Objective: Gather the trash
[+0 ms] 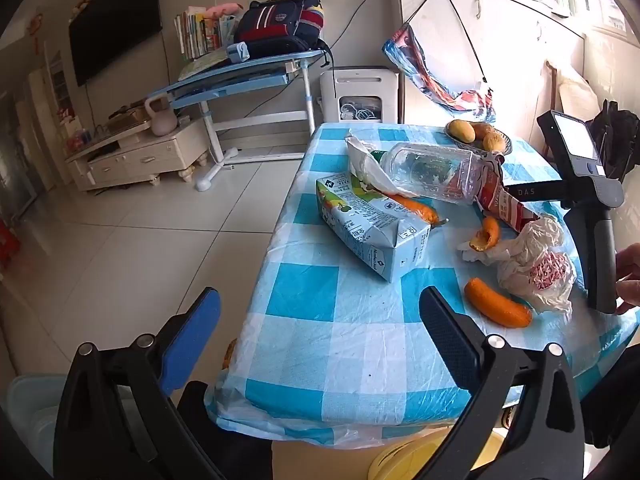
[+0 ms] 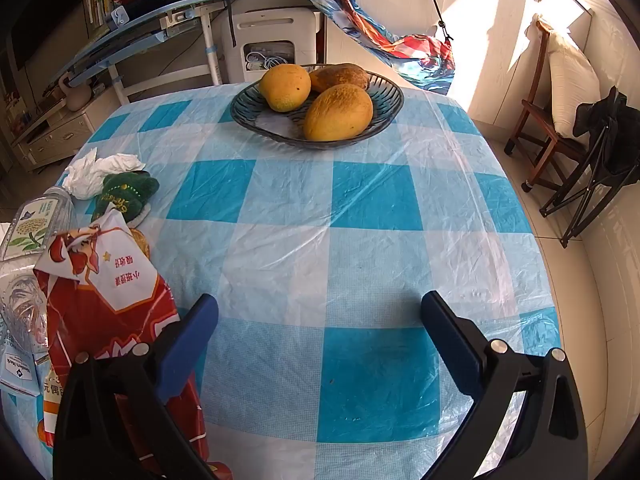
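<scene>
Trash lies on a table with a blue-and-white checked cloth (image 1: 304, 292): a blue milk carton (image 1: 372, 224), a clear plastic bottle (image 1: 432, 172), a red snack bag (image 1: 504, 200), orange peels (image 1: 498, 308), a crumpled plastic bag (image 1: 536, 268) and crumpled white paper (image 1: 368, 164). My left gripper (image 1: 320, 340) is open and empty over the table's near edge. My right gripper (image 2: 320, 348) is open and empty above the cloth, with the red snack bag (image 2: 112, 304) by its left finger. The bottle (image 2: 36, 220) and white paper (image 2: 96, 170) lie further left.
A dark bowl (image 2: 384, 96) with three mangoes (image 2: 338, 112) stands at the table's far side. A green plush item (image 2: 124, 194) lies by the paper. A wooden chair (image 2: 548, 120) and a folded black chair (image 2: 600, 156) stand right. A yellow bin (image 1: 424, 456) shows under the table edge.
</scene>
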